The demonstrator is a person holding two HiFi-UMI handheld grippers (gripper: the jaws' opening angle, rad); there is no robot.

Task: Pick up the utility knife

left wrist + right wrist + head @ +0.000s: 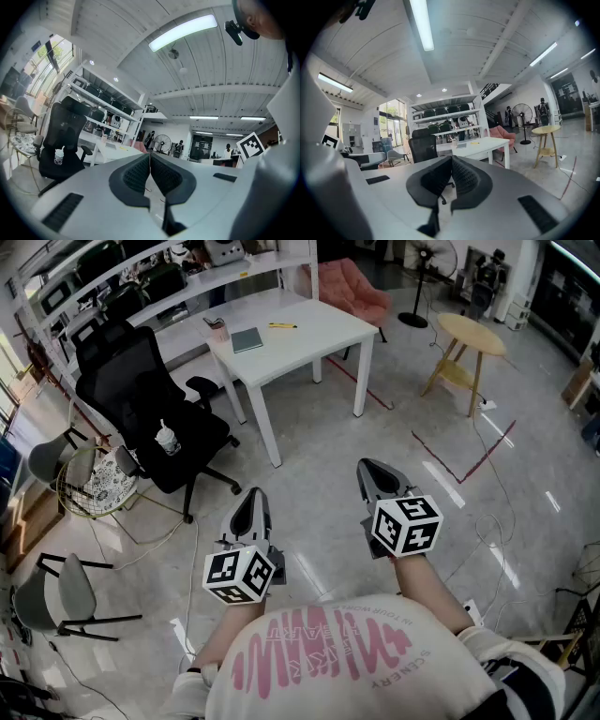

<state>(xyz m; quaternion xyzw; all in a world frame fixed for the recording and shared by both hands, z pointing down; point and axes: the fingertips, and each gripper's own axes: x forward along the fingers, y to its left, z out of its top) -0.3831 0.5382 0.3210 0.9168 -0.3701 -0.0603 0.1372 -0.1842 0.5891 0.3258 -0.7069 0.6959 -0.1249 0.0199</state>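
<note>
The utility knife is a small yellow thing lying on the far side of the white table, well ahead of me. It also shows as a yellow speck on the tabletop in the right gripper view and the left gripper view. My left gripper and right gripper are held side by side over the floor, far short of the table. Both point toward it. The left gripper and the right gripper are each shut with nothing between the pads.
A teal notebook and a pink cup also lie on the table. A black office chair with a drink cup on its seat stands left of it. A round wooden side table is at the right; cables trail across the floor.
</note>
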